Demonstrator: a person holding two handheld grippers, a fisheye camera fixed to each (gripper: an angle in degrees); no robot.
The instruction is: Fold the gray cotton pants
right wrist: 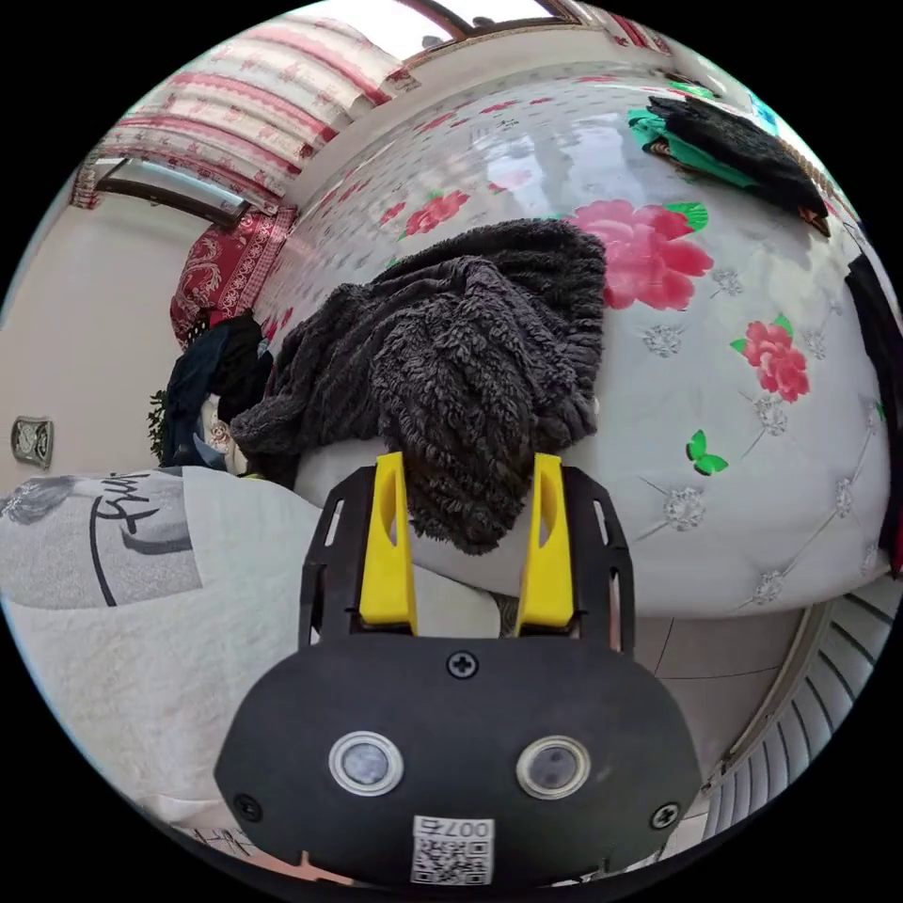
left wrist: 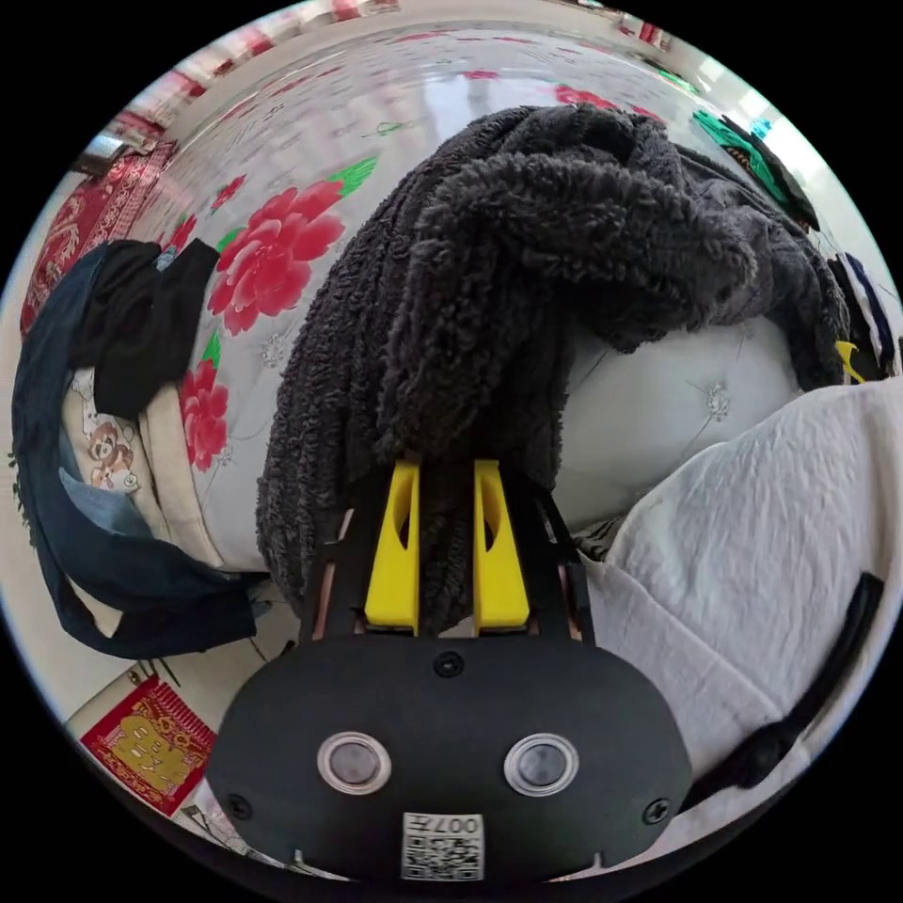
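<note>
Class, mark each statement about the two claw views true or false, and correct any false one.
1. The left claw is shut on the gray pants. True.
2. The right claw is shut tight on the pants. False: its jaws stand apart, with a fold of the pants hanging between them.
3. The pants are of smooth, thin cloth. False: they are thick and fuzzy.
4. The bed cover has red flowers on it. True.
5. The pants lie flat and neatly folded. False: they sit in a bunched heap.
</note>
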